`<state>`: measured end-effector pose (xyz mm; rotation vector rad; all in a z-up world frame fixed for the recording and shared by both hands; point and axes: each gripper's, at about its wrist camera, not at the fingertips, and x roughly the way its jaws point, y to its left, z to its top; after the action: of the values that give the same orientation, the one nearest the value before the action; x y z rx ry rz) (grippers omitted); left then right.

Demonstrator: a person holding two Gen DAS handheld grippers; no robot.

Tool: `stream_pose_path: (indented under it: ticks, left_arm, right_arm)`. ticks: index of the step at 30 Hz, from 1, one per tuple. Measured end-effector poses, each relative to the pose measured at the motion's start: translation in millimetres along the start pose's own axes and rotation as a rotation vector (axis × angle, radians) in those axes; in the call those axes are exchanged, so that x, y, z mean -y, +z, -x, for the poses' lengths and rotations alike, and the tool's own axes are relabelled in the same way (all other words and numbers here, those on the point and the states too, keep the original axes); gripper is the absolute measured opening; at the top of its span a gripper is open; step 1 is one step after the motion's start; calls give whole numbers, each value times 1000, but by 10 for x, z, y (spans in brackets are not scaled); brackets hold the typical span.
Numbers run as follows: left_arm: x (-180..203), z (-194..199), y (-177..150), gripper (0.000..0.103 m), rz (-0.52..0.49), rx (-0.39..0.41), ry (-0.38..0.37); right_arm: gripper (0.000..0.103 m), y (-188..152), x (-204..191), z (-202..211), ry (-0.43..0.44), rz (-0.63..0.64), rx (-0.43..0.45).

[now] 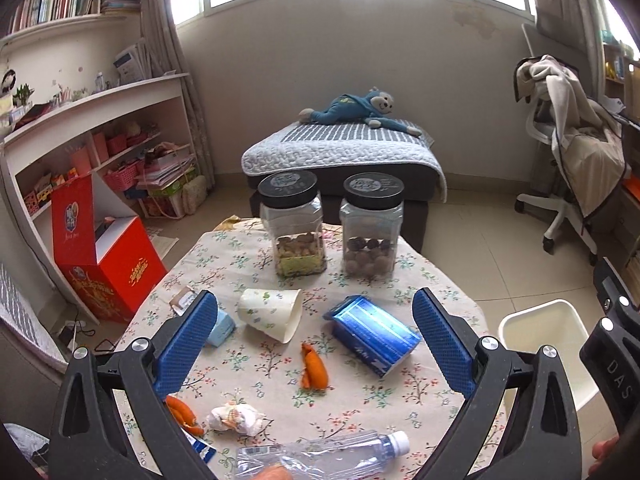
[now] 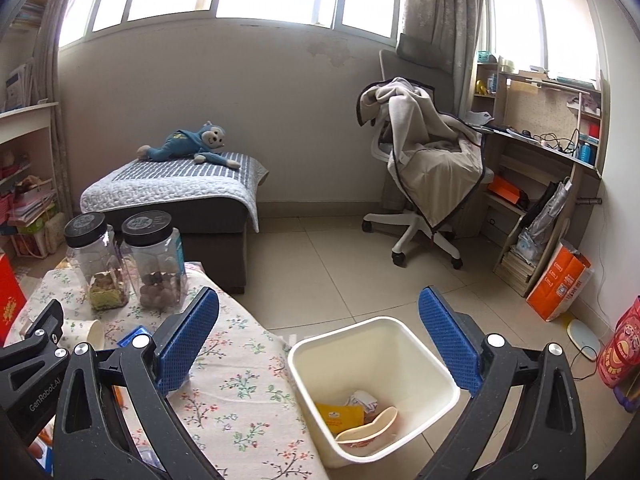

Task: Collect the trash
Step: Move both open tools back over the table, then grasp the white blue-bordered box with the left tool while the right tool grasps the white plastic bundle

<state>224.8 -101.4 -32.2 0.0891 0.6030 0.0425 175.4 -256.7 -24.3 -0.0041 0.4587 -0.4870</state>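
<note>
My left gripper (image 1: pixel 316 316) stands open over the floral table (image 1: pixel 248 364) with nothing between its pads. Between and beyond its fingers lie a tipped paper cup (image 1: pixel 272 312), a flattened blue carton (image 1: pixel 372 334) and an orange peel (image 1: pixel 314 368). Nearer lie a second peel (image 1: pixel 182 410), a crumpled white wad (image 1: pixel 236 420) and an empty plastic bottle (image 1: pixel 320 456). A small light-blue box (image 1: pixel 222 326) touches the left finger. My right gripper (image 2: pixel 318 320) is open and empty above the cream trash bin (image 2: pixel 400 336), which holds a yellow packet, crumpled paper and a cup.
Two black-lidded jars (image 1: pixel 294 224) (image 1: pixel 372 228) with nuts stand at the table's far side. The bin (image 1: pixel 540 320) sits on the floor right of the table. A red box (image 1: pixel 100 256) stands left, a covered footstool (image 1: pixel 344 152) behind, an office chair (image 2: pixel 424 184) farther right.
</note>
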Motion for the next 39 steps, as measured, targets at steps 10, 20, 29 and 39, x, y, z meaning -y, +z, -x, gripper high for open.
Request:
stream_pose_path:
  ticks: [10, 20, 29, 39]
  left_arm:
    - [-985, -521, -258, 95, 57, -208, 137]
    - [-2009, -1088, -769, 95, 210, -682, 62]
    - [-2160, -1141, -1385, 95, 387, -871, 79]
    - [-1963, -1420, -1558, 95, 375, -929, 73]
  right_arm:
    - [96, -89, -789, 23, 139, 95, -44]
    - [96, -228, -1280, -69, 238, 231, -136]
    - [96, -244, -1393, -122, 280, 243, -178]
    - [96, -332, -1472, -197, 285, 280, -222]
